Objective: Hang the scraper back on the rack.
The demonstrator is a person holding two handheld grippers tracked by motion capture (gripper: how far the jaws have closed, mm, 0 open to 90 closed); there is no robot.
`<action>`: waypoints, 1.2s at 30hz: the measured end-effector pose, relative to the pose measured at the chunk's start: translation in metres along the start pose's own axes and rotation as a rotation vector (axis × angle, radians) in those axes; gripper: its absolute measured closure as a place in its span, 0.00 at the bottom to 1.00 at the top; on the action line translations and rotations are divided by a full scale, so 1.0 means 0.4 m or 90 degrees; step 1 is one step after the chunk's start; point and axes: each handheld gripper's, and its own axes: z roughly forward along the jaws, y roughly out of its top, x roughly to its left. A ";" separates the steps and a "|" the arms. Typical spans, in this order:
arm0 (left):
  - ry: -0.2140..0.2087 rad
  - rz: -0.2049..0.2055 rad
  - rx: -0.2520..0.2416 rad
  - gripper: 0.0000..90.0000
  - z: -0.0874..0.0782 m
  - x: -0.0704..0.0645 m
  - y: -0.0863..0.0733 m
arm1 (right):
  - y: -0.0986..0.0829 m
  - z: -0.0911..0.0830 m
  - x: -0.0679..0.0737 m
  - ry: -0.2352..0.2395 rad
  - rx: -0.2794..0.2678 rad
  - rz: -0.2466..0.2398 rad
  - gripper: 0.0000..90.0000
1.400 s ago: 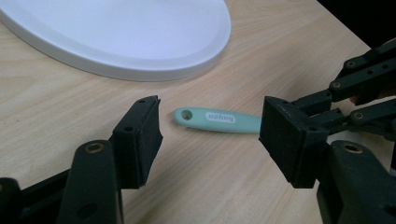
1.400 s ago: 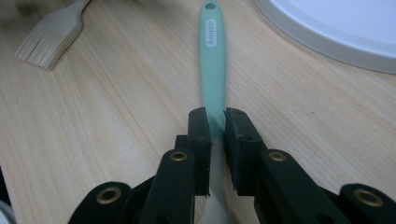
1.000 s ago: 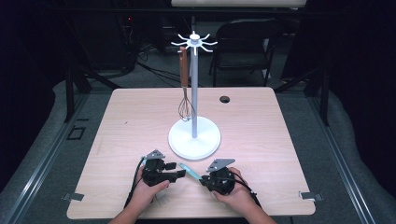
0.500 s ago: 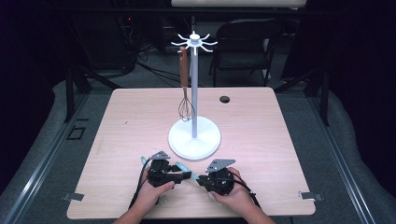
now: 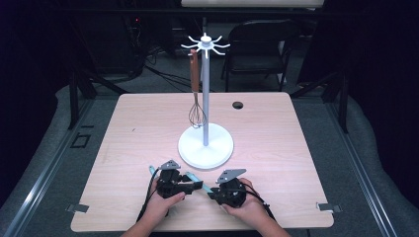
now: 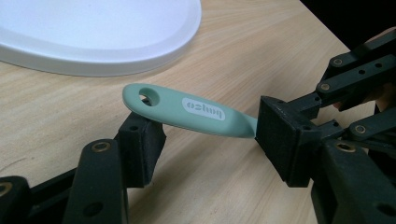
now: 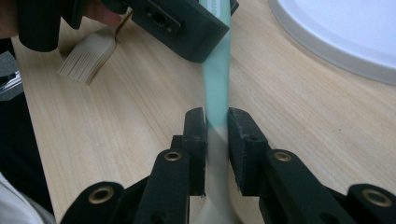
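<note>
Mint-green brush handle (image 7: 215,84) clamped between right gripper (image 7: 216,140) jaws, left gripper (image 6: 205,140) jaws apart.

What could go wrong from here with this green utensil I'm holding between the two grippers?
1. Only the right hand-held gripper clamps the green handle. The left hand-held gripper looks open, and the handle's hole end just rests on one jaw, so the handle might pivot or slip.
2. The white stand base sits right beside both grippers. A quick lift could bump it and set the hanging whisk swinging.
</note>
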 end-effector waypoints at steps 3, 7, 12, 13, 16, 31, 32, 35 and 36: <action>-0.001 -0.002 -0.004 0.48 -0.001 0.000 0.000 | -0.002 0.000 -0.001 -0.002 0.011 0.005 0.89; -0.006 -0.011 -0.012 0.52 -0.004 0.000 0.002 | 0.000 -0.001 0.000 -0.006 0.004 0.005 0.90; -0.009 -0.005 -0.017 0.53 -0.005 -0.011 0.003 | 0.005 -0.001 0.006 -0.008 -0.008 0.012 0.90; -0.009 -0.005 -0.017 0.53 -0.004 -0.013 0.003 | 0.006 0.000 0.008 -0.009 -0.012 0.017 0.90; -0.008 -0.009 -0.018 0.54 -0.002 -0.018 0.003 | 0.010 0.004 0.013 -0.015 -0.021 0.013 0.90; -0.030 -0.031 -0.028 0.62 0.007 -0.030 0.001 | 0.021 0.011 0.027 -0.018 -0.054 0.012 0.89; -0.029 -0.030 -0.028 0.62 0.007 -0.030 0.002 | 0.020 0.011 0.026 -0.017 -0.056 0.014 0.89; -0.025 -0.032 -0.029 0.63 0.009 -0.029 0.001 | 0.019 0.010 0.022 -0.003 -0.051 0.019 0.81; -0.025 -0.033 -0.030 0.63 0.009 -0.029 0.001 | 0.018 0.006 0.022 -0.005 -0.049 0.015 0.79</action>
